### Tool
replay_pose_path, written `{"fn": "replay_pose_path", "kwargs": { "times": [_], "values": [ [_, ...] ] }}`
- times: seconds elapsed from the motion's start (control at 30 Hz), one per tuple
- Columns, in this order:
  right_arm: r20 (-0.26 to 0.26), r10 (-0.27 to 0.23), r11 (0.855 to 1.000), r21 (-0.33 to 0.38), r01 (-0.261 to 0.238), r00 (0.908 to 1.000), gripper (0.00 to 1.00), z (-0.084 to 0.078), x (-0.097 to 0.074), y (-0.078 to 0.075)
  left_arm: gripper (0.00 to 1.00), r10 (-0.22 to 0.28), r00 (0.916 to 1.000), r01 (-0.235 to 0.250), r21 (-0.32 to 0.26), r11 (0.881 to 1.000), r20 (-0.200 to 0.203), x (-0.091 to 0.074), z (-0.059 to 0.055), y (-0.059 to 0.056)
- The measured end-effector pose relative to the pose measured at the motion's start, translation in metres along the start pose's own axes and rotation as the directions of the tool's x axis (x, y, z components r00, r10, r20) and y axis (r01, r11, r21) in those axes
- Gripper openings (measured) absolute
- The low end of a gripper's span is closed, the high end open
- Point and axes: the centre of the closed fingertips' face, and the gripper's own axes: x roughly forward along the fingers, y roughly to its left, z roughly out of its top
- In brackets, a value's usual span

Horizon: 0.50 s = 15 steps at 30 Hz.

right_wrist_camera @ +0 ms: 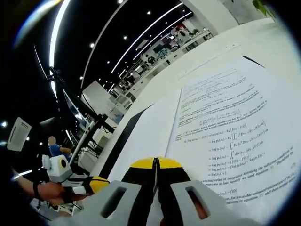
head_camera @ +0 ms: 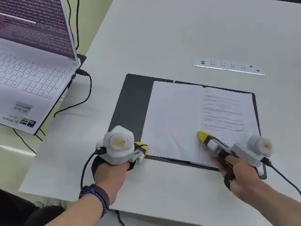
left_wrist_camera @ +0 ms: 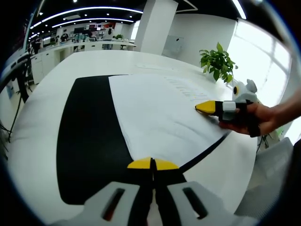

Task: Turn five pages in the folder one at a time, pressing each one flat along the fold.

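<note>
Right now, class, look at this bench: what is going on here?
A person holds a hand-held gripper in each hand over an open folder on a white table. The right hand-held gripper, shut, has its yellow tips at the fold between the blank page and the printed page. The left hand-held gripper, also shut, sits at the near edge of the folder's black cover.

Open-plan office, white worktop, bright daylight + ceiling strips.
Head view: white table (head_camera: 188, 28) across most of frame; laptop (head_camera: 33, 70) upper left, power strip (head_camera: 228, 66) upper right. Left gripper view: white column (left_wrist_camera: 155, 26) top centre, curved light strips (left_wrist_camera: 94, 10) upper left, potted plant (left_wrist_camera: 217, 61) & window (left_wrist_camera: 265, 44) at right. Right gripper view: dark ceiling w/ spot lights (right_wrist_camera: 127, 52) upper centre.
</note>
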Motion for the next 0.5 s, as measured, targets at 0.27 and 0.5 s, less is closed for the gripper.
{"fn": "replay_pose_path", "kwargs": {
  "times": [0.27,0.5],
  "values": [
    [-0.009,0.007,1.000,-0.001,-0.007,0.9999,0.00,-0.013,-0.010,0.000,0.00,-0.003,1.0000,0.003,0.004,1.000,0.003,0.000,0.000,0.000],
    [-0.016,0.016,1.000,0.005,-0.016,0.9997,0.00,-0.024,-0.022,0.004,0.00,-0.005,1.0000,0.005,0.004,1.000,0.003,0.000,0.000,0.000]
  ]
}}
